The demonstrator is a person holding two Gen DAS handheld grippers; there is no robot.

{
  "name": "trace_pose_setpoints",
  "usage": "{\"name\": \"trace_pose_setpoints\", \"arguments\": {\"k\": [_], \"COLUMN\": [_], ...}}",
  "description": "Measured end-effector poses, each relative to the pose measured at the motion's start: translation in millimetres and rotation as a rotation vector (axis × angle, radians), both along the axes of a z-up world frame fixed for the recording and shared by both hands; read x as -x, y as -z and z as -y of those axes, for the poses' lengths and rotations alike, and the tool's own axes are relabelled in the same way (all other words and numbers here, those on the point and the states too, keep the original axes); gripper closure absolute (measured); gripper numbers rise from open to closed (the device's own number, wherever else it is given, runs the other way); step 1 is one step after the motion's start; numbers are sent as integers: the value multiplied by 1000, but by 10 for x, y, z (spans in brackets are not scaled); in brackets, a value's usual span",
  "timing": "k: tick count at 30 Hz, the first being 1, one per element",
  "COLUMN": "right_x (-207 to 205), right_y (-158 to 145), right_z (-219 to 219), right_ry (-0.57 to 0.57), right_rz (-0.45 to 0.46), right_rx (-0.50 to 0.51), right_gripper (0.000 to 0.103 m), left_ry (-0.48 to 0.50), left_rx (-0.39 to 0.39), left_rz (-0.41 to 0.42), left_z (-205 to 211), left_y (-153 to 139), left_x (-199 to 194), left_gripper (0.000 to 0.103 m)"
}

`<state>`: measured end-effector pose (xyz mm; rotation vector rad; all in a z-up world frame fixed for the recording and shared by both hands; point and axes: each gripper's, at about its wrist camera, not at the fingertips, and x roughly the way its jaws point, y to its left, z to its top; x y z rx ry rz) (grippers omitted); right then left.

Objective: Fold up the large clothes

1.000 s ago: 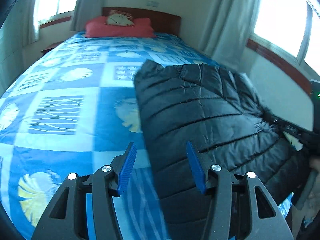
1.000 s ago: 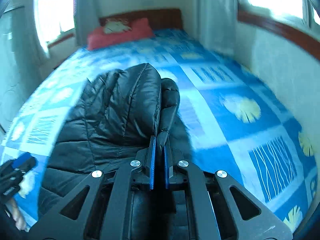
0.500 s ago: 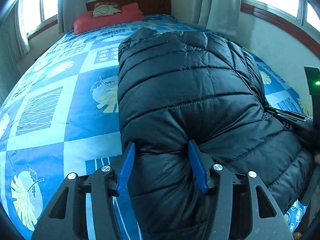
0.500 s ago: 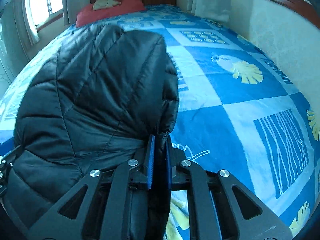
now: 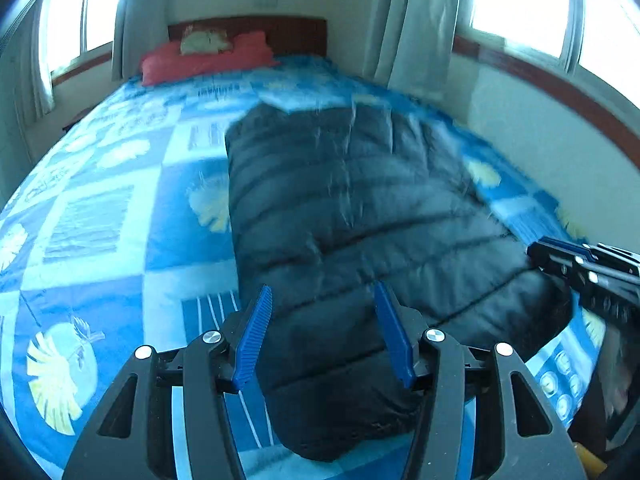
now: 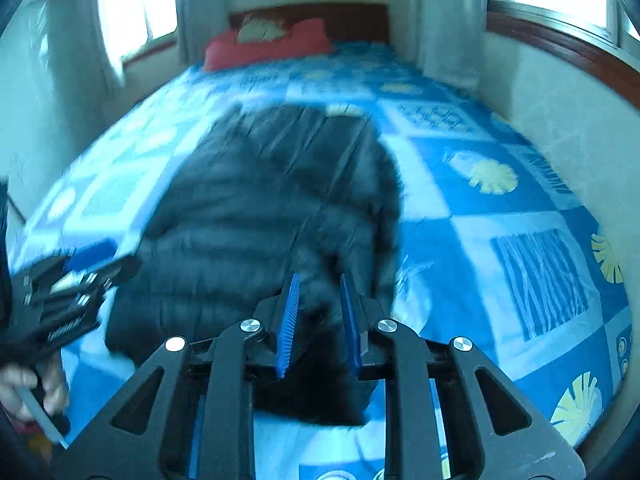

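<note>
A black quilted puffer jacket (image 5: 352,208) (image 6: 260,208) lies folded lengthwise on the blue patterned bedspread (image 5: 100,220) (image 6: 500,220). My left gripper (image 5: 322,292) is open above the jacket's near left end, with the fabric below its blue pads and untouched by them. My right gripper (image 6: 320,280) hovers at the near right end, jaws a little apart; blurred black fabric shows in the gap, but the pads do not press on it. Each gripper also shows in the other's view: the right gripper (image 5: 536,250) and the left gripper (image 6: 120,260), with a hand (image 6: 24,384) on its handle.
A red pillow (image 5: 204,60) (image 6: 272,44) and a wooden headboard (image 5: 280,32) stand at the far end. A pale wall (image 5: 540,140) runs close along the bed's right side, with curtains (image 5: 416,20) and windows behind. Bedspread lies bare left of the jacket.
The right gripper, earlier shut on a thin fold of the jacket, now has its jaws apart. The jacket has settled flat on the bed, and both grippers have drawn back from it.
</note>
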<state>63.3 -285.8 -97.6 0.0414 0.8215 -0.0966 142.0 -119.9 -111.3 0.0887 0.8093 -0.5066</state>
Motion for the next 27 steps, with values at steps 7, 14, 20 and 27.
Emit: {"name": "trace_pose_setpoints", "arguments": {"k": [7,14,20,27], "right_x": [-255,-254,-57,-300], "right_y": [696,694,286,-513], "right_z": [121,71,97,181], "right_ry": [63,82,81,97], "right_rz": [-60,-35,4,178], "right_rx": [-40,-26,-72,-79], "right_gripper": [82,81,73,65], "left_ry": [-3,-7,-40,-114], "left_rx": [-76,-56,23,121], "left_rz": [-15,-11,-56,38], "left_z": [210,182,-104,-260], "left_y": [313,376,65,-572], "left_x": [-74,-86,-17,-450], "left_gripper": [46,46,46,46]}}
